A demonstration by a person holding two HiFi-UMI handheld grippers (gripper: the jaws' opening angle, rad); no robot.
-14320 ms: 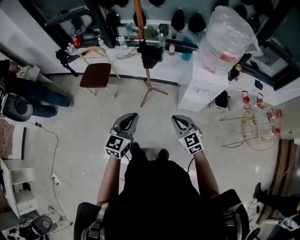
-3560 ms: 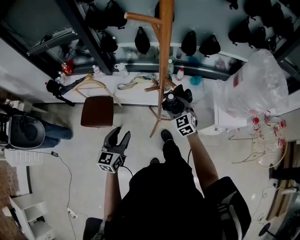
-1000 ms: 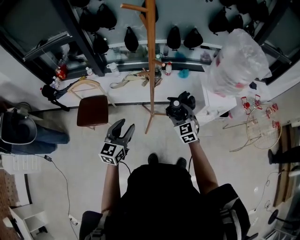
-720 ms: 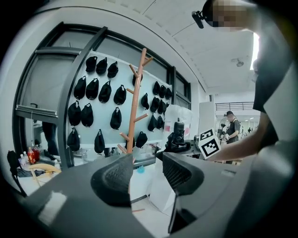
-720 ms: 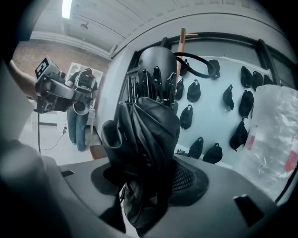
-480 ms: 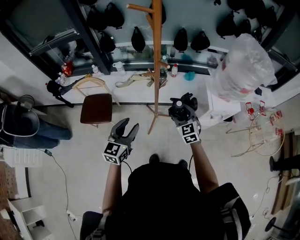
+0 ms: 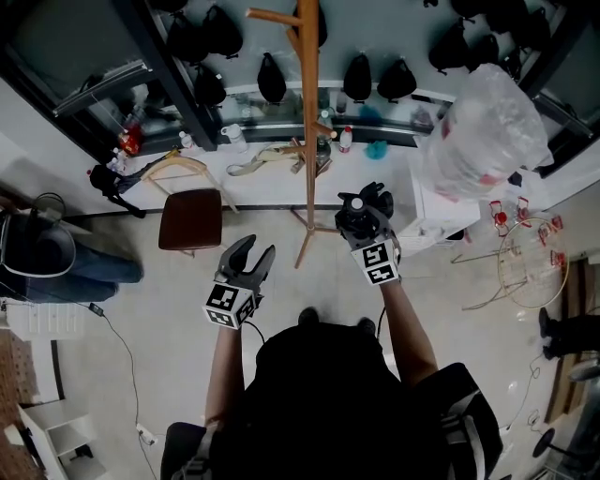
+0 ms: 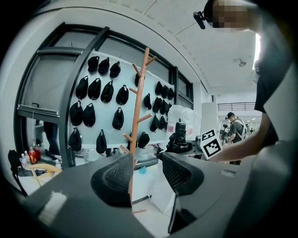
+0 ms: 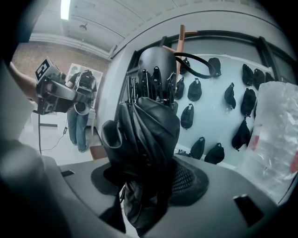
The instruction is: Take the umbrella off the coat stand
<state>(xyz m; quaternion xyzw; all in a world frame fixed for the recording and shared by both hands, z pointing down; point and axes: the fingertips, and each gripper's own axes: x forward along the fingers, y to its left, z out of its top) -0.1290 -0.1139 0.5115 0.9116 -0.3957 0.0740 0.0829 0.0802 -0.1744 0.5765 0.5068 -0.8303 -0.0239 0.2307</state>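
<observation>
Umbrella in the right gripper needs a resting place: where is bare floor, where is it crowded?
Bare floor lies between the brown chair and the coat stand's feet, and between the left gripper and the bystander's legs. The counter behind is crowded.

- Floor (image 7: 141, 309): pale and glossy, running from the near edge to the far wall.
- Far wall (image 8: 125, 69): a light panel hung with rows of black bags (image 7: 357, 75), framed by dark metal posts (image 7: 178, 70).
- White ledge (image 7: 267, 187): runs along the foot of the far wall and is strewn with bottles and small items.
- Chair (image 7: 190, 221): brown seat, far left, just in front of the ledge.
- Clear plastic sack (image 7: 483, 117): large, far right, above a white cabinet (image 7: 441, 220).
- Round wire stand (image 7: 530, 262): on the floor at the right.
- White shelf unit (image 7: 42, 441): near left corner.
- Ceiling (image 9: 102, 23): white, with a bright strip light (image 9: 65, 8); a brick wall (image 9: 28, 56) stands below it.
</observation>
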